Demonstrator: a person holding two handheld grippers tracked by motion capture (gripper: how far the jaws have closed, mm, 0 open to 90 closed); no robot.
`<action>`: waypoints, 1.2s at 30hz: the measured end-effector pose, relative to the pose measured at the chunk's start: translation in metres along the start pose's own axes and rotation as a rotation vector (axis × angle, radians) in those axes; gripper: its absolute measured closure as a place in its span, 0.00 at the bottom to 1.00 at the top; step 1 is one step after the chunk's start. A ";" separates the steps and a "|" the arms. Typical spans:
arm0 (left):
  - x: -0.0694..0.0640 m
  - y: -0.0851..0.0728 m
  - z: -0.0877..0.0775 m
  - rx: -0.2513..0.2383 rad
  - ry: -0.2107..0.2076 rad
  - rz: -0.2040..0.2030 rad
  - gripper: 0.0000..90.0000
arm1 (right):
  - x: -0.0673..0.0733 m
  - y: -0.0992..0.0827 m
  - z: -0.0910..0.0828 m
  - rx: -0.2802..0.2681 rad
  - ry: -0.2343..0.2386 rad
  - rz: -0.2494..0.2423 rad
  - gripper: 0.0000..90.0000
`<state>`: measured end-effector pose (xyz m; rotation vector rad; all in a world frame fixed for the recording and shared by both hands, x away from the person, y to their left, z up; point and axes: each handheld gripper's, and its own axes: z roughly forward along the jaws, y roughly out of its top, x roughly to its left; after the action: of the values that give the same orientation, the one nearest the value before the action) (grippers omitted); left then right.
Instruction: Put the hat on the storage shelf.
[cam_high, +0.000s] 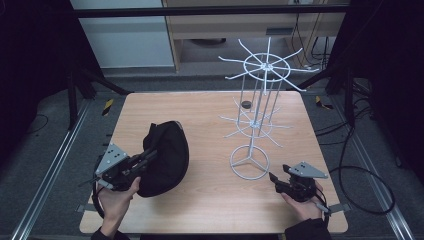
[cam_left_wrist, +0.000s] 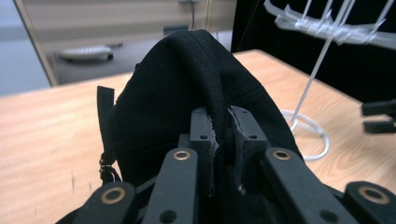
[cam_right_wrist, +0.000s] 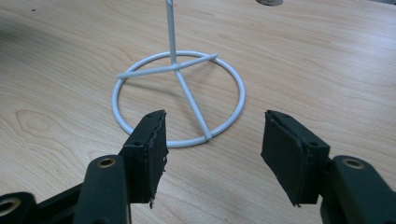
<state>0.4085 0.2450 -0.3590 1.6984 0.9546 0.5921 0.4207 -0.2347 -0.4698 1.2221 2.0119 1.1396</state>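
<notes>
High view, lower left: left gripper fingers pinch the black cap; right gripper fingers spread. Thin fabric pinch may slip when lifted toward the wire rack.

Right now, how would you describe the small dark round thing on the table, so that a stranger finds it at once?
Start at the wooden table, then find the white wire rack on its right half. Just left of the rack's pole, near the far edge, lies the small dark disc. Unlike the big black cap, it is tiny, flat, and alone.
</notes>
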 end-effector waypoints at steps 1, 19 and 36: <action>-0.001 0.002 -0.003 -0.017 -0.007 -0.001 0.88 | 0.000 0.000 0.000 0.000 0.000 0.000 0.44; -0.029 0.056 -0.017 -0.247 -0.116 0.041 0.88 | -0.003 -0.001 0.000 -0.005 -0.015 -0.003 0.44; -0.050 0.120 -0.026 -0.288 -0.197 0.125 0.88 | -0.003 -0.002 -0.001 -0.002 -0.012 0.004 0.43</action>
<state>0.3980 0.2024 -0.2341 1.5308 0.5953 0.6008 0.4209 -0.2382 -0.4710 1.2302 1.9998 1.1333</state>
